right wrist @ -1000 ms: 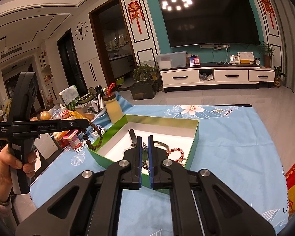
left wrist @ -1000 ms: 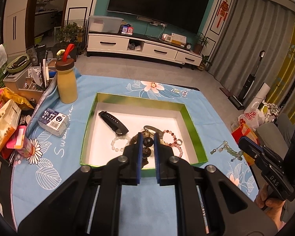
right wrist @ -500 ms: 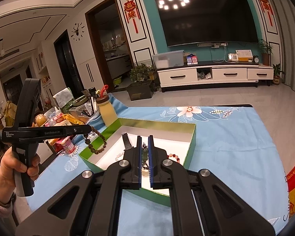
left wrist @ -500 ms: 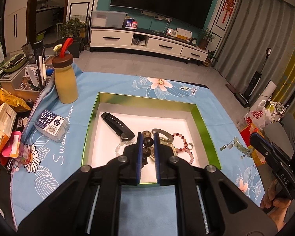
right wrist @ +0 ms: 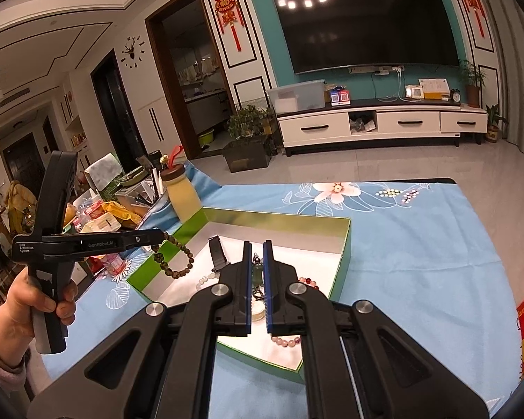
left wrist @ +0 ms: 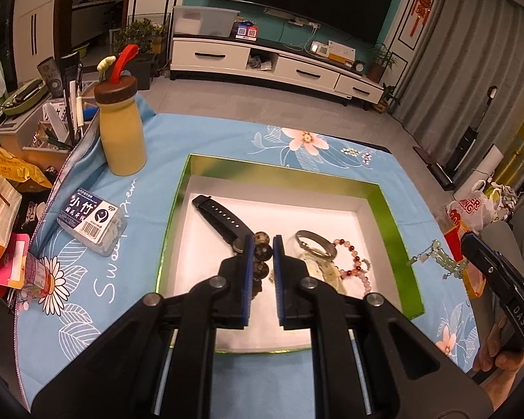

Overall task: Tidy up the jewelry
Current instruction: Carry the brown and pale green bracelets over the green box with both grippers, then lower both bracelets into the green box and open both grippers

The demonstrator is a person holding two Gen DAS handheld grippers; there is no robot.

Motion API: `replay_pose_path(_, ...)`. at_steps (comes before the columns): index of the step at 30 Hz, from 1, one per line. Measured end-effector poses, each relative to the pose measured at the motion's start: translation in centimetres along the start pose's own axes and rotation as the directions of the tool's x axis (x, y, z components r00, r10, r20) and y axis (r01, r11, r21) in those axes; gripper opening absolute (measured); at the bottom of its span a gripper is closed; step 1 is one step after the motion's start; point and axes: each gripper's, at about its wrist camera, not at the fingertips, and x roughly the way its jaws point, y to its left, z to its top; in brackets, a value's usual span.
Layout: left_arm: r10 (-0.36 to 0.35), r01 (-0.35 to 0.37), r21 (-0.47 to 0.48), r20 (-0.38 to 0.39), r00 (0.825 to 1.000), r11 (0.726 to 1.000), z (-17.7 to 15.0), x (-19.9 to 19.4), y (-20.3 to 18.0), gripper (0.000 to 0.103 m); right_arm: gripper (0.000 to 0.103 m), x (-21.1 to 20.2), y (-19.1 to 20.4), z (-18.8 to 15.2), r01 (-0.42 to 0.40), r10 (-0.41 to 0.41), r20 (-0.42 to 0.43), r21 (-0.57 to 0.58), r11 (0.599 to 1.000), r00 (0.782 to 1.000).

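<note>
Blue floral table (left wrist: 227,146) carries a green box (left wrist: 387,202) already containing a watch strap (left wrist: 220,218) and bracelets. Left tool (left wrist: 262,244) clenches a dark bead bracelet (right wrist: 174,255) over the box; right tool (right wrist: 257,255) grips a green pendant (right wrist: 257,274). At three o'clock, a jade bracelet (left wrist: 440,258) remains outside.

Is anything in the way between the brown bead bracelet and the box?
Nothing visible. The brown bead bracelet hangs from the left gripper over the green box's open near corner, with only air below it.

left tongs (right wrist: 159,235): "GenRobot.AI" | tablecloth (left wrist: 227,146): "Swee" | right tongs (left wrist: 471,244): "DAS"
</note>
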Motion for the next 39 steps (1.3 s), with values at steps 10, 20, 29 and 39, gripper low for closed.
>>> replay_pose_path(10,0.036,-0.036,-0.005,-0.035,0.999,0.999,0.5,2.7,1.3,0.010,0.005,3.0,-1.0,0.6,-0.002,0.003,-0.053,0.028,1.000,0.999)
replay_pose_path(20,0.064,-0.065,-0.003,-0.048,0.997,0.998,1.1,4.2,2.1,0.010,0.005,6.2,-2.8,1.4,0.003,0.009,-0.113,0.104,0.995,0.994)
replay_pose_path(29,0.085,-0.084,0.019,-0.058,0.995,0.996,1.5,5.1,2.0,0.010,0.005,8.5,-3.8,1.7,0.017,0.003,-0.157,0.127,0.992,0.988)
replay_pose_path(39,0.102,-0.100,0.029,-0.072,0.992,0.995,1.7,5.9,1.9,0.010,0.005,9.5,-4.4,1.3,0.033,-0.007,-0.186,0.135,0.990,0.983)
